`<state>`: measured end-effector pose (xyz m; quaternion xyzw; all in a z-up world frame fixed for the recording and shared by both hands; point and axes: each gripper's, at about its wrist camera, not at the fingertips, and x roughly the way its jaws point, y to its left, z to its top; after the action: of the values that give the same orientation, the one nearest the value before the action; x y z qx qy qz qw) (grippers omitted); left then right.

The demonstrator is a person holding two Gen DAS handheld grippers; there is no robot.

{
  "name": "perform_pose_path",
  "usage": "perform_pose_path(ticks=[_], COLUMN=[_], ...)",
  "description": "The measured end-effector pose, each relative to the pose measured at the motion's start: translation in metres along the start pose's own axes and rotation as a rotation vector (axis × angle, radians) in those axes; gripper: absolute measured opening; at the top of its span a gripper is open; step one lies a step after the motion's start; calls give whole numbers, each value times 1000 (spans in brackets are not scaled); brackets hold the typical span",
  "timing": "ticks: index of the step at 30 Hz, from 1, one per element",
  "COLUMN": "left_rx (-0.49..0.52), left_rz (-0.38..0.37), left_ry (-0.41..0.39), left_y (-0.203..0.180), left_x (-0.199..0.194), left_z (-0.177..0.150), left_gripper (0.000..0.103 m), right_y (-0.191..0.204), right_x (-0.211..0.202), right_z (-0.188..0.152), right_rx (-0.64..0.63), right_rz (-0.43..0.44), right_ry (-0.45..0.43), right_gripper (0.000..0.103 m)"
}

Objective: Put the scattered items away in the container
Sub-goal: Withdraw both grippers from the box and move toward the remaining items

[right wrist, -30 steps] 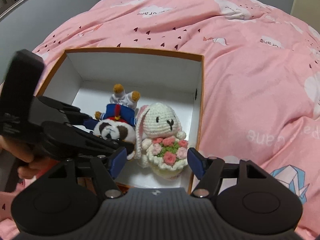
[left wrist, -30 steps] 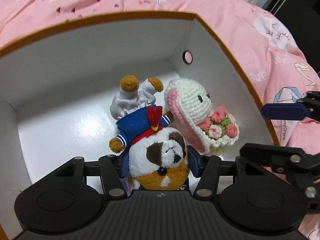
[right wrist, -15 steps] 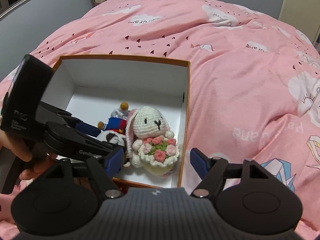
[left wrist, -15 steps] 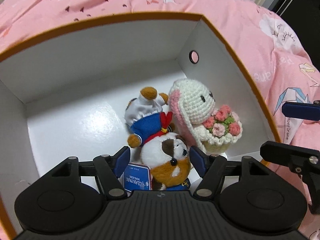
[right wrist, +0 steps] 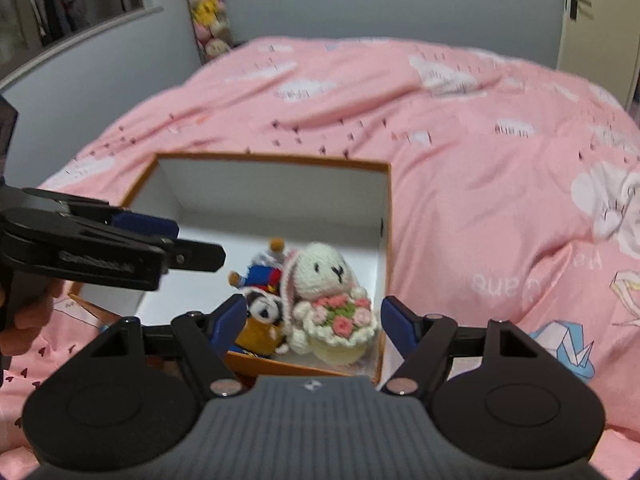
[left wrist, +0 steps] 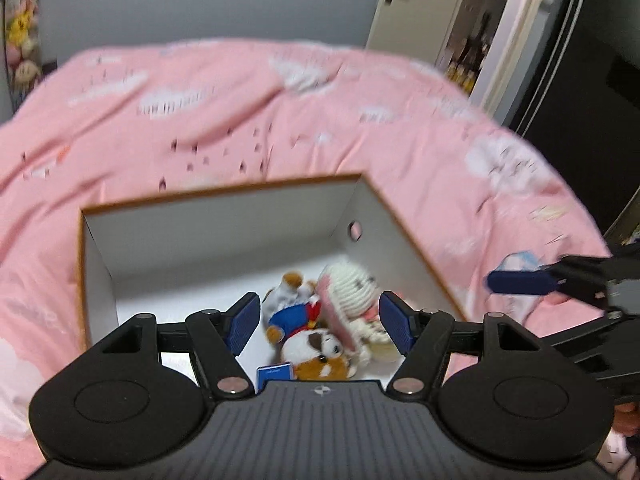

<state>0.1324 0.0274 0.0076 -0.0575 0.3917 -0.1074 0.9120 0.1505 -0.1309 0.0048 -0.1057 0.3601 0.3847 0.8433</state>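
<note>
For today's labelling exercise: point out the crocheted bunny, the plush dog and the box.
crocheted bunny (right wrist: 326, 266), right wrist view, on its face.
plush dog (right wrist: 264, 310), right wrist view, on its head.
box (right wrist: 272, 160), right wrist view, on its far orange rim.

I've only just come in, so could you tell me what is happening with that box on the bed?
A person is tidying soft toys into an open box on a pink bedspread. The crocheted rabbit and the plush dog already lie inside, side by side. The left hand-held gripper and right hand-held gripper are both above the box, open and holding nothing.
</note>
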Motion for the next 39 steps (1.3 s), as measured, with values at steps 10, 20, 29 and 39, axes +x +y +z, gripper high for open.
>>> perform_pose_path(ticks=[10, 20, 29, 39], left_rx=[-27, -82, -125, -119], left_rz=[-89, -72, -101, -85], left_ry=[-61, 16, 79, 133], left_y=[-14, -7, -4, -6], left_x=[-54, -62, -58, -55], left_z=[-22, -80, -113, -124], left_gripper=[77, 77, 75, 75], right_y=[16, 23, 21, 20], right_x=[-20, -12, -2, 2], right_z=[-21, -54, -73, -81], right_rx=[19, 75, 98, 114], right_rz=[143, 159, 113, 100], right_ry=[-45, 57, 137, 186], right_gripper=[84, 79, 72, 72])
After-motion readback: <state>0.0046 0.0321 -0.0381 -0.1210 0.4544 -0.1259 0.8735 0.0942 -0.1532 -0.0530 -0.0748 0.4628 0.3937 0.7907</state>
